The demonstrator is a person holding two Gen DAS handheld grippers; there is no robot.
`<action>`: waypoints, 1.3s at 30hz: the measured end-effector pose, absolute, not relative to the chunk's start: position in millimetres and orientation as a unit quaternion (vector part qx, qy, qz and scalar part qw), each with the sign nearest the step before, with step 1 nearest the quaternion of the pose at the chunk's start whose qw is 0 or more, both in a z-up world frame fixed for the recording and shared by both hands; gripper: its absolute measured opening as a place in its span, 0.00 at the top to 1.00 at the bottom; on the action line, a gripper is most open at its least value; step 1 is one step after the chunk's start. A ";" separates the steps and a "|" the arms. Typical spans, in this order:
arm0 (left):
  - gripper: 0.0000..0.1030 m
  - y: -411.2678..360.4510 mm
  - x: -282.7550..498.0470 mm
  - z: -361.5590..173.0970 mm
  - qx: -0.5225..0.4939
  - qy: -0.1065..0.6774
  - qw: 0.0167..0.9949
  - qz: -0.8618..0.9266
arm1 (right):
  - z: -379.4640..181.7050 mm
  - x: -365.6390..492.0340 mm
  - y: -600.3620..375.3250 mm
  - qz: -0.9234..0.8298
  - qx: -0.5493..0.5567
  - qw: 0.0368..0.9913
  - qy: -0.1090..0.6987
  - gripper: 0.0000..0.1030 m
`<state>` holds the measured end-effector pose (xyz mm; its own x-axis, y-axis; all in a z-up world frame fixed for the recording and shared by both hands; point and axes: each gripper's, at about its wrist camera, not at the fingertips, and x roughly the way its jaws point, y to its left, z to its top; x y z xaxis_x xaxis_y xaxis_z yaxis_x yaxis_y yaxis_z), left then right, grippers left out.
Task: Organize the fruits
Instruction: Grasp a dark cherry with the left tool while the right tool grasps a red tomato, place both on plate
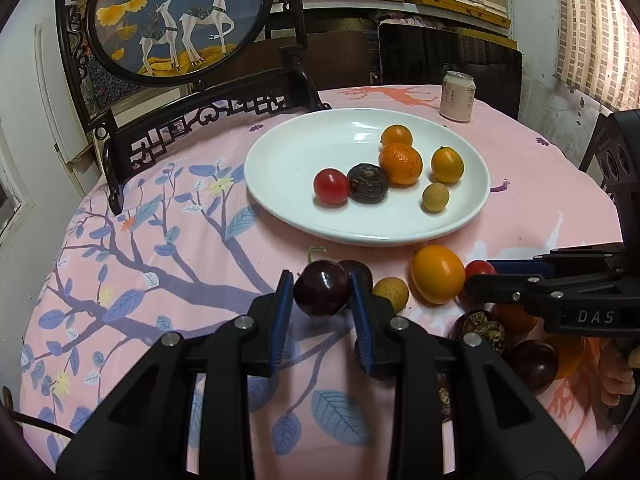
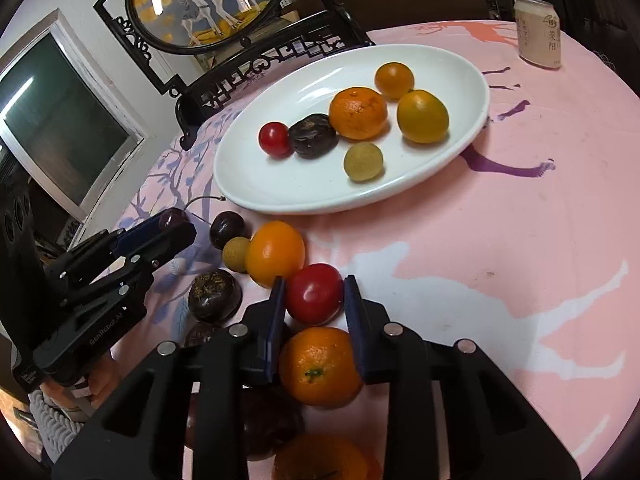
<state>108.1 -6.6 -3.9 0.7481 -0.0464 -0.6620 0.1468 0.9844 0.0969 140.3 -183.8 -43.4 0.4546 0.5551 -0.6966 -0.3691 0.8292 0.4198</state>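
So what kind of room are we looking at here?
Most likely a lived-in room of a home, perhaps a dining corner. A round table wears a pink printed cloth, a carved wooden screen painted with deer stands on it, and a white plate of fruit sits beside a drink can.

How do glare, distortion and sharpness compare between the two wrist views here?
Left wrist view: sharp, glare patch on the plate, a highlight on the cherry, dark rounded corners and a bowed table edge. Right wrist view: stronger tilt and bending, a soft, washed-out deer picture, and fruit under the gripper dark and blurred.
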 end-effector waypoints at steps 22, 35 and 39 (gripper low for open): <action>0.72 -9.5 151.3 33.9 0.037 0.333 0.941 -0.043 | 5.0 161.1 -212.5 0.249 0.190 0.877 0.365 0.72; 0.40 -2.8 188.9 14.2 0.002 0.356 0.934 -0.042 | -0.8 192.7 -187.3 0.256 0.176 0.871 0.379 0.58; 0.36 2.5 175.3 19.6 -0.002 0.346 0.937 -0.041 | -2.9 183.2 -198.0 0.249 0.186 0.867 0.389 0.57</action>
<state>175.3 2.5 19.6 0.7572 -0.0787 -0.6485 0.0754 0.9966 -0.0329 183.2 -198.0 -2.9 0.5729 0.5769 -0.5821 -0.2870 0.8065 0.5169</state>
